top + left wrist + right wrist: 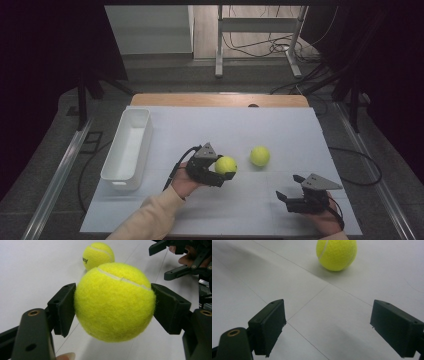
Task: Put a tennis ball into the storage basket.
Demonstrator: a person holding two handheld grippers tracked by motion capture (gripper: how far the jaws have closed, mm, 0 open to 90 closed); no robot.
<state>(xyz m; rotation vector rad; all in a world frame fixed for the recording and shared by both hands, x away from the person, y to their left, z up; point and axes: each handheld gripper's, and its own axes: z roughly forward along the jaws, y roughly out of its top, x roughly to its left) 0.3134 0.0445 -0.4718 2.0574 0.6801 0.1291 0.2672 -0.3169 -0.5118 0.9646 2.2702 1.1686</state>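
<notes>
Jaws of the left gripper [226, 169] clamp a tennis ball [115, 302] just above the white table [280, 130]; the right gripper [289, 192] waits wide open and empty. A bump against the second ball [260, 156] nearby could send it rolling away from the white bin [127, 150].

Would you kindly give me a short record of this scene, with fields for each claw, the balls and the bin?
left claw: shut on held ball, lifted off the table
right claw: open, nothing between its jaws, low over the table
free ball: resting on the table, between the two claws, apart from both
bin: white, at the table's left side, nothing seen inside
</notes>
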